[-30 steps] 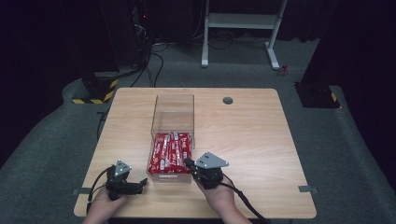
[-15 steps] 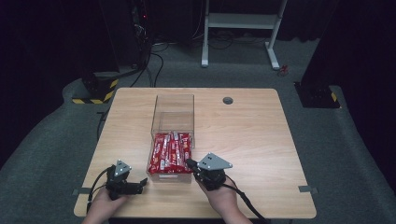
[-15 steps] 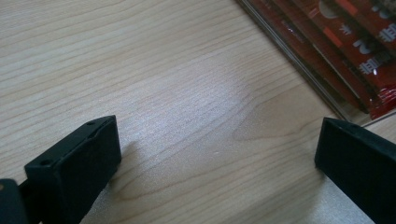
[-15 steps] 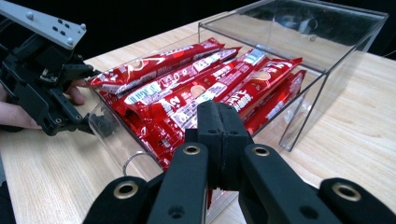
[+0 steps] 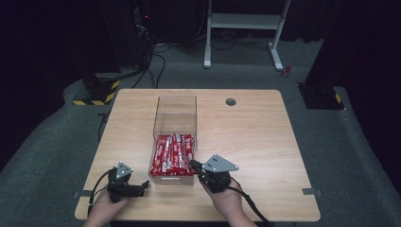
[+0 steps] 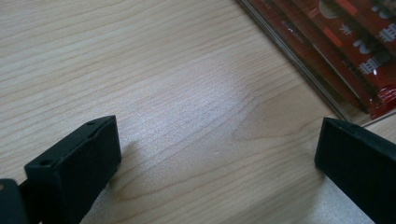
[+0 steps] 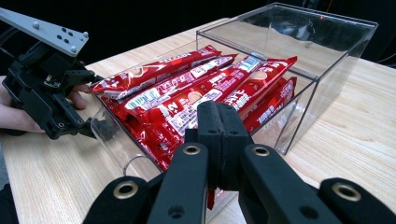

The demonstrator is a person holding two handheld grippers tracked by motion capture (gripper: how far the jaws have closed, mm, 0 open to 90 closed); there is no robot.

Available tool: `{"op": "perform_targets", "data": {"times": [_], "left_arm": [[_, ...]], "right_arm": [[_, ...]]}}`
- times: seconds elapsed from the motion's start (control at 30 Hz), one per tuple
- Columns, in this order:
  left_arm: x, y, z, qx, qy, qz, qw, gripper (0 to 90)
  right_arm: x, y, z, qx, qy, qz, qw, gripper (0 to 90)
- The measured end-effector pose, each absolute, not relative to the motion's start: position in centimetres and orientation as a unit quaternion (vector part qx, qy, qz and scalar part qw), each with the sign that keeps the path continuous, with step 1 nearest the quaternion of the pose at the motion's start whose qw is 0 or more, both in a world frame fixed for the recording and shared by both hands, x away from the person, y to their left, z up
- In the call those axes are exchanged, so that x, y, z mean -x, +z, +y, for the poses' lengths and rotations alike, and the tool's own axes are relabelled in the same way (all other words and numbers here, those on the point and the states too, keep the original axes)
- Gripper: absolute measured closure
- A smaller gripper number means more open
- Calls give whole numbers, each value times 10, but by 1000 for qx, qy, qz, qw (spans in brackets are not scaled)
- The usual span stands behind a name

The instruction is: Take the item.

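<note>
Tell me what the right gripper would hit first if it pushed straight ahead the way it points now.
Most likely the clear box: the right gripper, jaws pressed together, points at its near wall, just below the red snack packets heaped inside. Whether the tips already touch the wall is hard to tell.

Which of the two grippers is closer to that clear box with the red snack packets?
The right gripper, jaws shut, is right at the near right corner of the clear box of red packets. The left gripper, jaws open, rests on the table, off its near left corner.
</note>
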State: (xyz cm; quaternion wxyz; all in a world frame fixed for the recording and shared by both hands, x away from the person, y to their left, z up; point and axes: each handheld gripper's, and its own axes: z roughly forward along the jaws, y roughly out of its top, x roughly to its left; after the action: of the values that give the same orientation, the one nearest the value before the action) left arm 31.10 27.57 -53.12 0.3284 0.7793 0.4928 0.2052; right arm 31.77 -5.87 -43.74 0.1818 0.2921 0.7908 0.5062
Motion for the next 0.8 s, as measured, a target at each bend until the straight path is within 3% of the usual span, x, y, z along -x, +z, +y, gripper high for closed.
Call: {"op": "perform_targets", "data": {"times": [0.8], "left_arm": [[-312, -531, 276, -781, 205, 491, 327, 6]], "right_arm": [[-313, -431, -72, -289, 509, 787, 195, 900]]}}
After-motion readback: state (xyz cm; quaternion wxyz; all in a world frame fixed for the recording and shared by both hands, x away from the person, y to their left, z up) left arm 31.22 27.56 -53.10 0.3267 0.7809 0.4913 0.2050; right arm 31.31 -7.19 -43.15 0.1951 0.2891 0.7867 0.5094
